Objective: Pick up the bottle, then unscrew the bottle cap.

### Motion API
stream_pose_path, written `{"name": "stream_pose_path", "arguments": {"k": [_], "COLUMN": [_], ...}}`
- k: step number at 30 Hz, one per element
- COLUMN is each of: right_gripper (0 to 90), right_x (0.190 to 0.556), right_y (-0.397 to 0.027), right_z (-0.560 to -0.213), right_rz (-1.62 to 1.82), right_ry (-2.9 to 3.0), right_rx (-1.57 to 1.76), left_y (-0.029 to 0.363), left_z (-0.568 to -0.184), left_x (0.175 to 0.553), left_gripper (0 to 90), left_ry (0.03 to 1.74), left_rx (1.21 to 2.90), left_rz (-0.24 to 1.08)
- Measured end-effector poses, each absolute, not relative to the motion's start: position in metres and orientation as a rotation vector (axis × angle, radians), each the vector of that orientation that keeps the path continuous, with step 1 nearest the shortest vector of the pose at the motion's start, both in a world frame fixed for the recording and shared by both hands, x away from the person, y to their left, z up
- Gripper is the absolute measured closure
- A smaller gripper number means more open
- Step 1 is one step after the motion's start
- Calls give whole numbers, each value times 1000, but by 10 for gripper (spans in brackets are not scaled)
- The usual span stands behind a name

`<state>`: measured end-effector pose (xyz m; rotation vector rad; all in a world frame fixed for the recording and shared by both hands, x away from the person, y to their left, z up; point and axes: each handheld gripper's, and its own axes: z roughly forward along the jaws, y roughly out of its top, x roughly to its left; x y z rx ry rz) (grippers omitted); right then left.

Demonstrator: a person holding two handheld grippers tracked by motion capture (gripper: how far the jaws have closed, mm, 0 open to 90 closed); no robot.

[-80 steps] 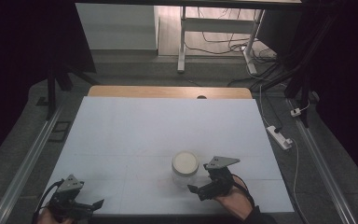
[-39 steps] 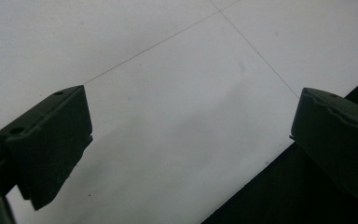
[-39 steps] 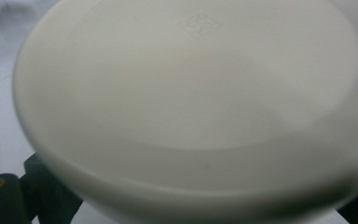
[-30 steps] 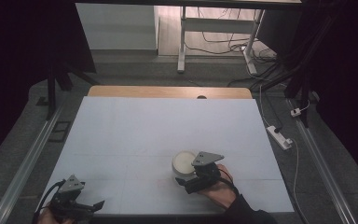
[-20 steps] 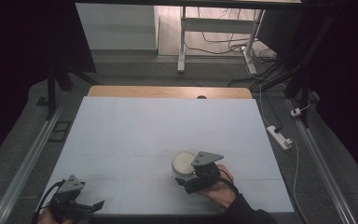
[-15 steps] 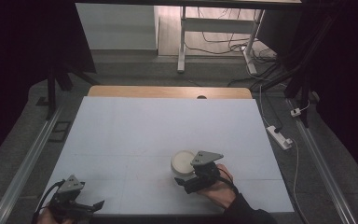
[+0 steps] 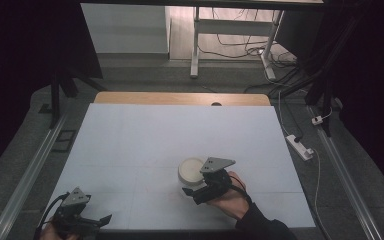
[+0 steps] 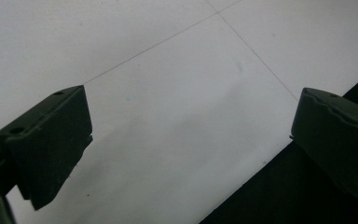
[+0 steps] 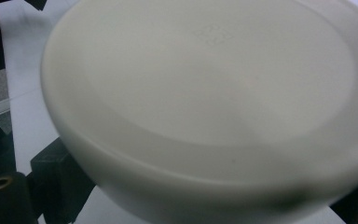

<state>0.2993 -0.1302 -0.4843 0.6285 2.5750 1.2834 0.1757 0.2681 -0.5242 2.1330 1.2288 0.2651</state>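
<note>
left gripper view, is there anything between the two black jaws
No: the left gripper has its jaws wide apart over the bare white table surface, with nothing between them.

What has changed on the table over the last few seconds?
The right gripper moved left and forward to the white bowl; its jaws now sit either side of the bowl's base, grip unconfirmed. The bowl barely shifted. The left gripper stayed open at the table's near left corner.

The high view looks down and forward over the whole table [image 7: 145, 135]. Each gripper view sits very close — left at the table's 7 o'clock edge, right by the bowl [image 9: 205, 107].
</note>
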Motion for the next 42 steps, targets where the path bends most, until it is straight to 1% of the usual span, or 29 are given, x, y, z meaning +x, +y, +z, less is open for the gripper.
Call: {"name": "stream_pose_path", "arguments": {"k": [24,42], "right_gripper": [66,66], "right_x": [309,309], "right_y": [-99,-98], "right_z": [-480,-481], "right_rz": [1272,1269], "right_ry": [2603,2603], "right_rx": [562,557], "left_y": [270,274], "left_z": [-524,-523], "left_x": [176,176], "left_gripper": [0,0], "left_ry": [1234,1232], "left_rx": [2116,2070], "left_rz": [251,226]}}
